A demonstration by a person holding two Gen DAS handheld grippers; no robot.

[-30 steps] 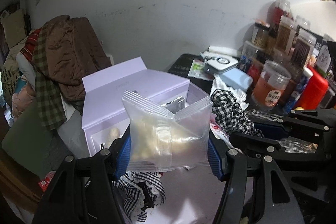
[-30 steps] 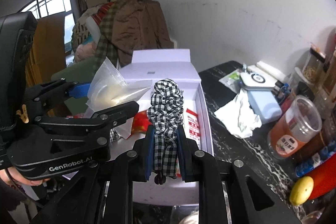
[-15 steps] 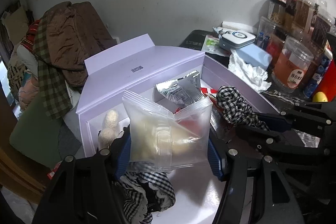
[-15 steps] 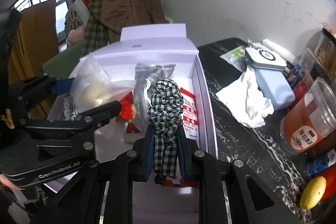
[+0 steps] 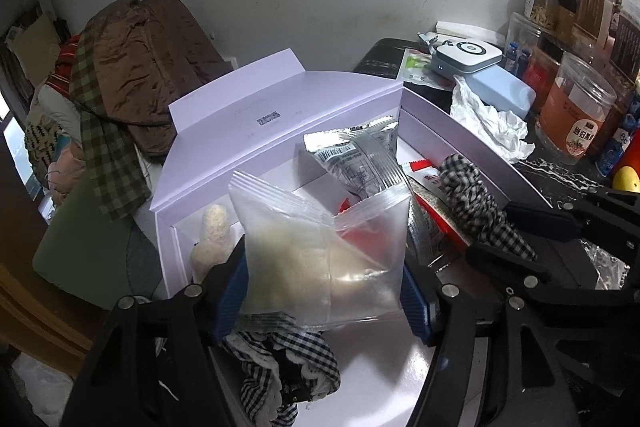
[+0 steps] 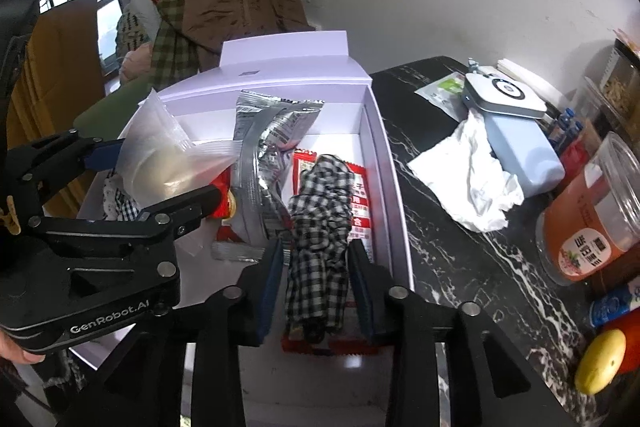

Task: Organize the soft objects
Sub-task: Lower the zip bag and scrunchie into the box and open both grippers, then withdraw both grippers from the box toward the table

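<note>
My left gripper point(image 5: 322, 291) is shut on a clear zip bag point(image 5: 320, 259) with a pale soft lump inside, held over the open lilac box point(image 5: 280, 107). It also shows in the right wrist view point(image 6: 168, 167). My right gripper point(image 6: 316, 267) stands with its jaws parted a little around a black-and-white checked scrunchie point(image 6: 320, 227), which rests over red packets point(image 6: 360, 195) in the box point(image 6: 376, 155). A silver foil packet point(image 6: 268, 147) leans in the box. A checked cloth point(image 5: 288, 367) and a pale plush point(image 5: 212, 239) lie at the box's left.
On the black marble counter point(image 6: 460, 267) right of the box are crumpled white paper point(image 6: 472, 171), a pale blue case point(image 6: 520, 147), a clear jar point(image 6: 592, 219) and a lemon point(image 6: 600, 359). Piled clothes point(image 5: 132, 67) stand behind the box on the left.
Both grippers have come down and forward into the box. The right gripper's jaws have widened around the scrunchie, which now rests on the red packets. The left still holds the bag.
</note>
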